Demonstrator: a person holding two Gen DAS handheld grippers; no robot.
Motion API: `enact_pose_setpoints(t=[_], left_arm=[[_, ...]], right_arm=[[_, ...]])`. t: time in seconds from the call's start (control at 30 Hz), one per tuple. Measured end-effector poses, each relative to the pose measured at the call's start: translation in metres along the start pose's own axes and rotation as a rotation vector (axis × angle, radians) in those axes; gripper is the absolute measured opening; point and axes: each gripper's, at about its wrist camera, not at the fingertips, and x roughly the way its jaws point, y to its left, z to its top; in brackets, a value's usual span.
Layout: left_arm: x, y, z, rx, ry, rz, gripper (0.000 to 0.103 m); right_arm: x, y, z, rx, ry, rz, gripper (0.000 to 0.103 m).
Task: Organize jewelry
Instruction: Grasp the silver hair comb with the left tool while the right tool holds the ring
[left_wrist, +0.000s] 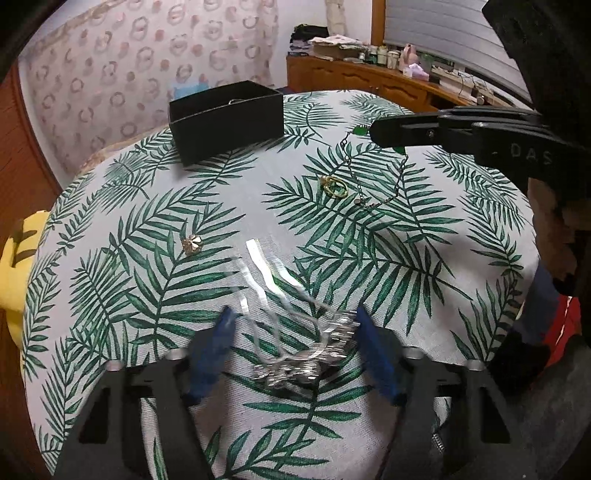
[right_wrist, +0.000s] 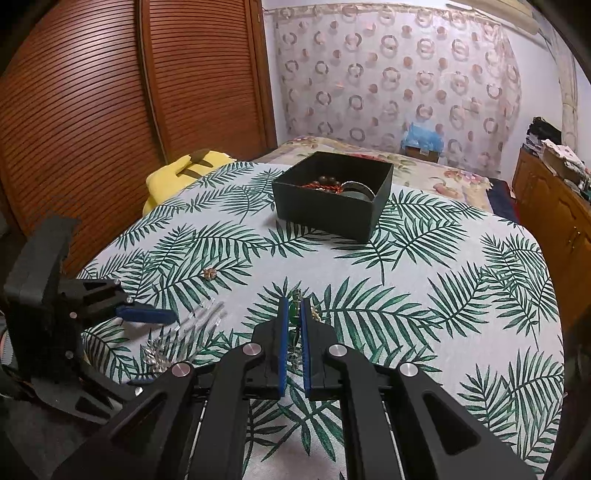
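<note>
A black jewelry box (left_wrist: 226, 120) stands at the far side of the leaf-print tablecloth (left_wrist: 424, 258); in the right wrist view the box (right_wrist: 332, 195) holds beads and a bangle. My left gripper (left_wrist: 293, 325) is open around a clear hair comb with a silver ornament (left_wrist: 295, 332) lying on the cloth. My right gripper (right_wrist: 293, 306) is shut on a dark chain necklace with green stones (right_wrist: 295, 310); its chain (left_wrist: 373, 192) hangs down to the cloth. A gold ring (left_wrist: 334, 186) and a gold flower brooch (left_wrist: 192, 244) lie loose.
The table stands beside a bed (right_wrist: 424, 166). A yellow cloth (right_wrist: 177, 173) lies at the left edge. A wooden dresser (left_wrist: 369, 79) with clutter stands at the back right. Wooden slatted doors (right_wrist: 92, 110) are on the left.
</note>
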Motion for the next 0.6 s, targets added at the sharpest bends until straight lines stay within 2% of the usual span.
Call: enact_pose_setpoints(t=[0.3, 0.33, 0.6], left_arm=[[-0.007, 0.016, 0.0, -0.06, -0.043, -0.043, 0.052], [-0.008, 0.018, 0.001, -0.067, -0.05, -0.047, 0.039], [-0.007, 0.028, 0.007, -0.098, -0.066, -0.05, 0.038]], right_arm=[[0.007, 0.002, -0.004, -0.002, 0.012, 0.006, 0.007], [0.007, 0.002, -0.004, -0.003, 0.012, 0.006, 0.007], [0.01, 0.005, -0.001, -0.008, 0.01, 0.006, 0.007]])
